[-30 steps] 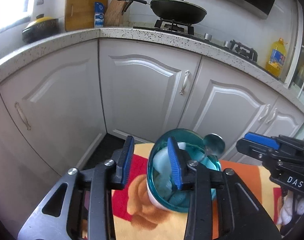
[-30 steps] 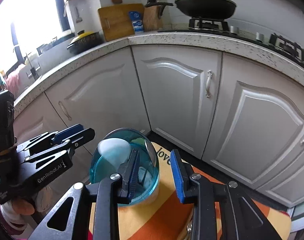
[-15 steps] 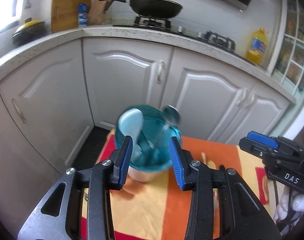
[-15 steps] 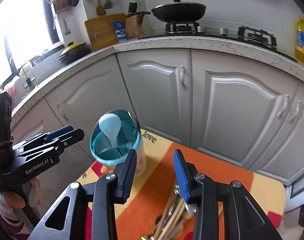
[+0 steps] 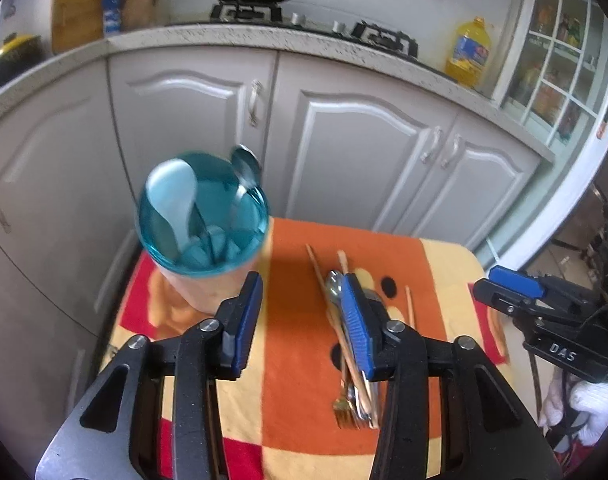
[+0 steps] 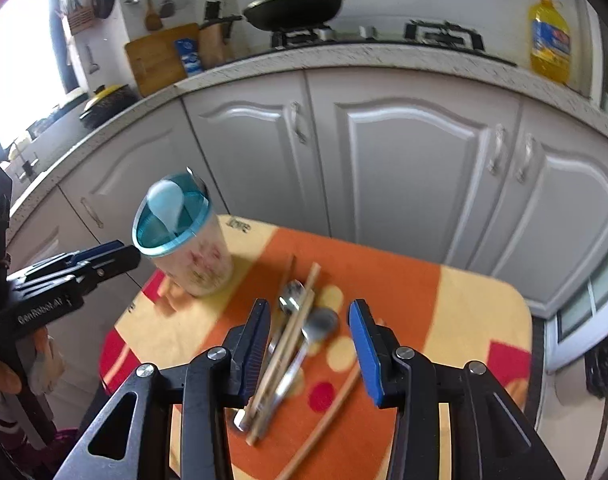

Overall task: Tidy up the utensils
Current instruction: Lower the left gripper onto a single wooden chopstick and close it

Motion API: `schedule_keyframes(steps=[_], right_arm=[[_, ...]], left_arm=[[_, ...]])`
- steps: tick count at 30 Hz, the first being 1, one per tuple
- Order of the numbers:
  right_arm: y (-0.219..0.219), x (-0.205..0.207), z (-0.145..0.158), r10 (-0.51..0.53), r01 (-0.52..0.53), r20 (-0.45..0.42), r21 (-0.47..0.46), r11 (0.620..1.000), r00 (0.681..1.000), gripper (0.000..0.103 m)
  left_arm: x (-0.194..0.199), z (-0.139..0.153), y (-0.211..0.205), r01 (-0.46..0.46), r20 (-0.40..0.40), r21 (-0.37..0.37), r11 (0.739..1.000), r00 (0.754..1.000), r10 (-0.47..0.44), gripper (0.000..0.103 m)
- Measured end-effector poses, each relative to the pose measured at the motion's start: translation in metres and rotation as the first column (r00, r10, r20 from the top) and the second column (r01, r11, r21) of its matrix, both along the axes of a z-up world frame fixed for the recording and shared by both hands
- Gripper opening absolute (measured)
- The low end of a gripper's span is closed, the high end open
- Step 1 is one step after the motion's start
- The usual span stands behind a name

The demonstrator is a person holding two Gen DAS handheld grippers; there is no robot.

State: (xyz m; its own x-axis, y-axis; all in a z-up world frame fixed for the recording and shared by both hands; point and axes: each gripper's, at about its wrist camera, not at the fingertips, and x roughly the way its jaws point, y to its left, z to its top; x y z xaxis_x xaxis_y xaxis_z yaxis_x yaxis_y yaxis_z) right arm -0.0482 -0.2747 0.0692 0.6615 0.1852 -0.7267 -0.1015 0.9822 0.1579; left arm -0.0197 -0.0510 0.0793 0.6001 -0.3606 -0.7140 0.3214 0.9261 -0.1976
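Both grippers' jaws are opening and empty, the right gripper above the loose utensils, the left gripper beside them.

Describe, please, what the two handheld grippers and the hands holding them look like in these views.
Both are black plastic tools with triangular cut-outs, silver pivot screws and ribbed blue pads on their fingers. The left gripper carries white "GenRobot.AI" lettering on its side, seen from the right wrist view; the right gripper shows "DAS" in the left wrist view. The right hand wears a white glove, with a thin dark cable nearby.
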Motion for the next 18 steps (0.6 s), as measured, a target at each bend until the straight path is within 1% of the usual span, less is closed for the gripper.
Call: schedule_keyframes(steps=[3,6,9,12,15,18], right_arm=[[-0.010,-0.005,-0.016,-0.020,0.020,-0.039,0.012,1.000,0.999,0.039],[-0.018,-0.005,-0.036,-0.031,0.035,-0.088,0.044,0.998,0.996,0.039],[-0.020,-0.002,-0.050,-0.020,0.029,-0.119,0.073,0.997,0.993,0.039],[-0.023,0.003,-0.064,-0.018,0.032,-0.143,0.098,0.995,0.990,0.039],[-0.026,0.008,-0.075,-0.020,0.042,-0.167,0.132,0.990,0.986,0.039],[-0.023,0.015,-0.083,0.006,0.026,-0.184,0.174,0.984,0.983,0.034]], left_arm=[[-0.002,-0.012,-0.007,0.036,-0.049,-0.012,0.999,0.998,-0.037,0.042],[-0.002,-0.026,-0.015,0.056,-0.085,0.001,0.998,0.995,-0.056,0.042],[0.003,-0.046,-0.022,0.069,-0.144,0.009,0.998,0.987,-0.067,0.042],[0.011,-0.063,-0.028,0.066,-0.202,0.003,0.998,0.977,-0.064,0.042],[0.019,-0.078,-0.035,0.066,-0.231,0.005,0.998,0.971,-0.063,0.042],[0.029,-0.092,-0.042,0.057,-0.261,0.015,0.998,0.964,-0.052,0.042]])
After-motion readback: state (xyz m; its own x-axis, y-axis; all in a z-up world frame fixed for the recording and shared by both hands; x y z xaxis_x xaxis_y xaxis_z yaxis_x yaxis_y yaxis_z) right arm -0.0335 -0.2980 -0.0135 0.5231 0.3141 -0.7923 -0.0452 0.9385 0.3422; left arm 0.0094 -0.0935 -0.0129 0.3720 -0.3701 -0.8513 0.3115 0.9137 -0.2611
